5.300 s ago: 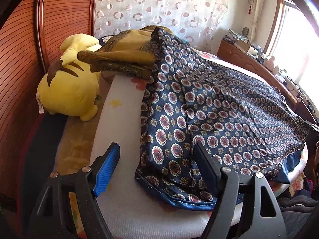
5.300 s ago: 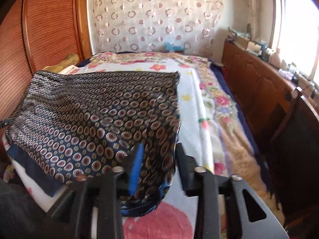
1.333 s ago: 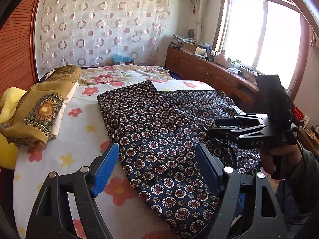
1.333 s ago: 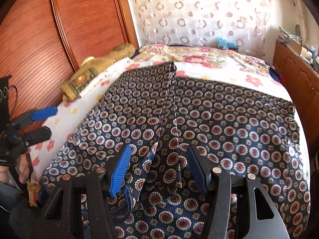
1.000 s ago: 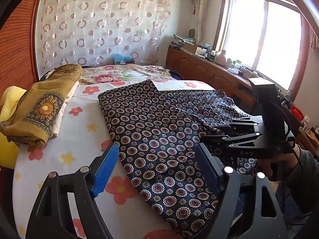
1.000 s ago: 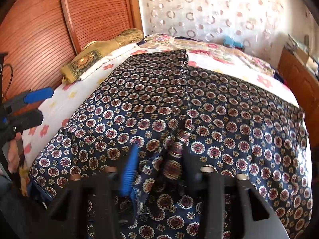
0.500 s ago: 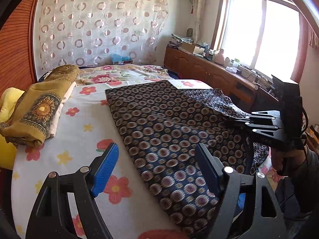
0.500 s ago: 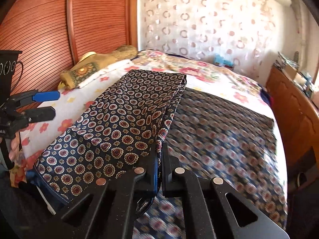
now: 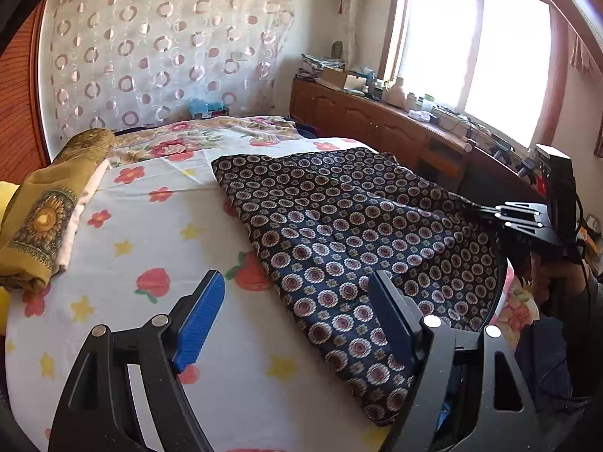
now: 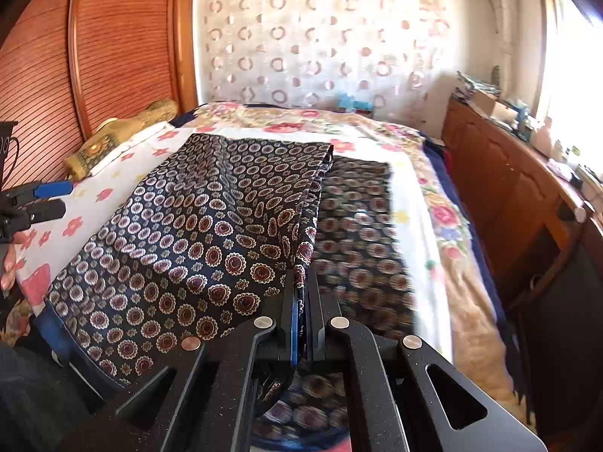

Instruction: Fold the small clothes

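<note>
Right wrist view shows your right gripper [image 10: 301,314] clamped on the shorts [image 10: 211,218], lifting one half over the bed [image 9: 158,233]; the long axis runs away from you, and your left gripper [image 9: 297,312] waits apart beside them.

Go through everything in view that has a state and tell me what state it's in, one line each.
Left tool: open, holding nothing.
Right tool: shut on the patterned cloth's edge.
Patterned cloth: partly folded, one side lifted off the bed.
Mustard cloth: folded, lying at the bed's edge.
Bedsheet: spread flat.
</note>
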Demonstrator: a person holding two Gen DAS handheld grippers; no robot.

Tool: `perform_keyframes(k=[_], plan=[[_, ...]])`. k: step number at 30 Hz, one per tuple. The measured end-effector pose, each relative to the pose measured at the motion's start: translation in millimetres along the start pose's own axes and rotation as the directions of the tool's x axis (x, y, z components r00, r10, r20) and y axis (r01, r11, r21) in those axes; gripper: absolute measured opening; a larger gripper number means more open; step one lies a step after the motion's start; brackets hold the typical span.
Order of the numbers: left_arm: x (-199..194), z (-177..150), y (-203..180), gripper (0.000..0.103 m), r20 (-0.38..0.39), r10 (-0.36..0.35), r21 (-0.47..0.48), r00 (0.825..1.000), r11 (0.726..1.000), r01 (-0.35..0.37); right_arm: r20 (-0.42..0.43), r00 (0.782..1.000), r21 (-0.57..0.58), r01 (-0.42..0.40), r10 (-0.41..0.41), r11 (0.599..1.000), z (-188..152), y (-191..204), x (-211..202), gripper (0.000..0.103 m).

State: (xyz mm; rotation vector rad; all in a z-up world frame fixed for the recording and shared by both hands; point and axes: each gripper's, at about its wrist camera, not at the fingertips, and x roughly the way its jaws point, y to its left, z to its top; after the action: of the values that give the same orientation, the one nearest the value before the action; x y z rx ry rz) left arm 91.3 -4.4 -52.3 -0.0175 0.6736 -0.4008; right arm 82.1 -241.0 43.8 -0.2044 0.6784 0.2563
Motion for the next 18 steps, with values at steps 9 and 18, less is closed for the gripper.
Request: perform_keyframes(k=[9, 18], plan=[[12.3, 1.5, -9.8, 0.079, -0.024, -0.018, 0.022, 1.0, 1.0, 0.018, -0.036, 0.998, 0.034, 0.051, -0.05, 0.998, -10.2, 3.7, -9.9, 0.002], [31.4, -6.7, -12.8, 0.079, -0.085, 0.009, 0.011, 0.996, 1.0, -0.008, -0.017, 0.992, -0.026, 0.121, -0.122, 0.992, 26.0, 16.3, -13.8, 0.023]])
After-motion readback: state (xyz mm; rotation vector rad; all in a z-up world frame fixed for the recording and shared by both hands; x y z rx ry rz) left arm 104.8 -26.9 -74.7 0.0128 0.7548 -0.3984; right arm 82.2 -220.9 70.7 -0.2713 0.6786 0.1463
